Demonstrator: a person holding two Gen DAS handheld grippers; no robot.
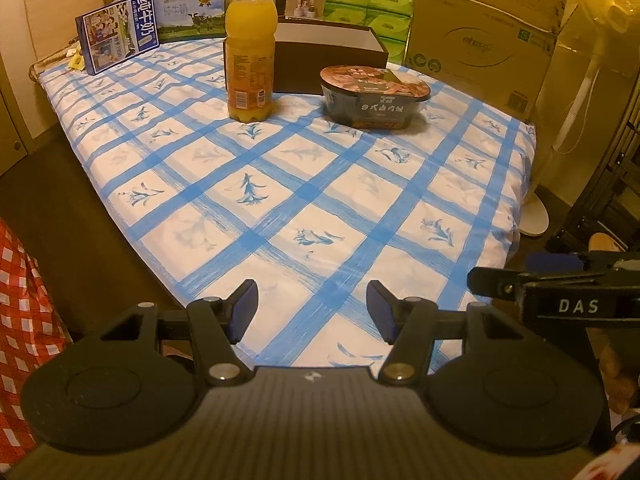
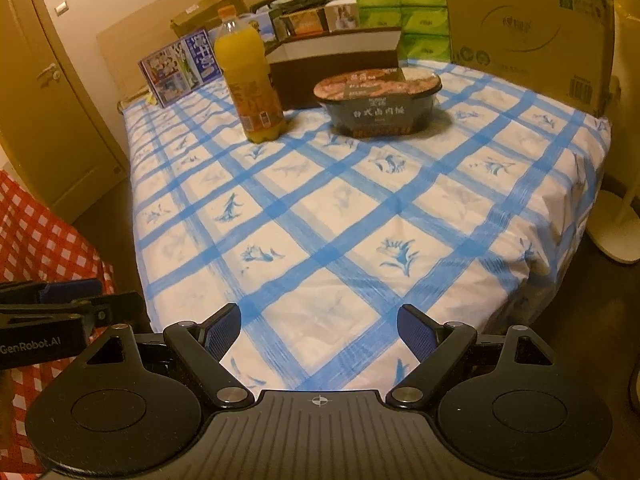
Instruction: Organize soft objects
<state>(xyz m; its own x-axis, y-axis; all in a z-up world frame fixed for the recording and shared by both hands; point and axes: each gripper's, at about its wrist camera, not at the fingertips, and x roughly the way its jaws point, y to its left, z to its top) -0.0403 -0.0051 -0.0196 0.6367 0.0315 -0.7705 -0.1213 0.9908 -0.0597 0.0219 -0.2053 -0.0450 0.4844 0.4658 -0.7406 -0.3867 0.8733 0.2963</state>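
Left wrist view: my left gripper and right gripper hang released, empty, over the near edge of the checked bedspread, wide and bare ahead. Far off stand a juice bottle, noodle bowl and brown box; the green tissue packs behind are partly hidden.

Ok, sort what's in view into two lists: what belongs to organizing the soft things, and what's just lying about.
Likely part of the job (a guess, nothing is held yet):
- green tissue packs
- red checked cloth
- dark open box, possibly the container

Just lying about:
- orange juice bottle
- instant rice bowl
- blue milk carton
- big cardboard box
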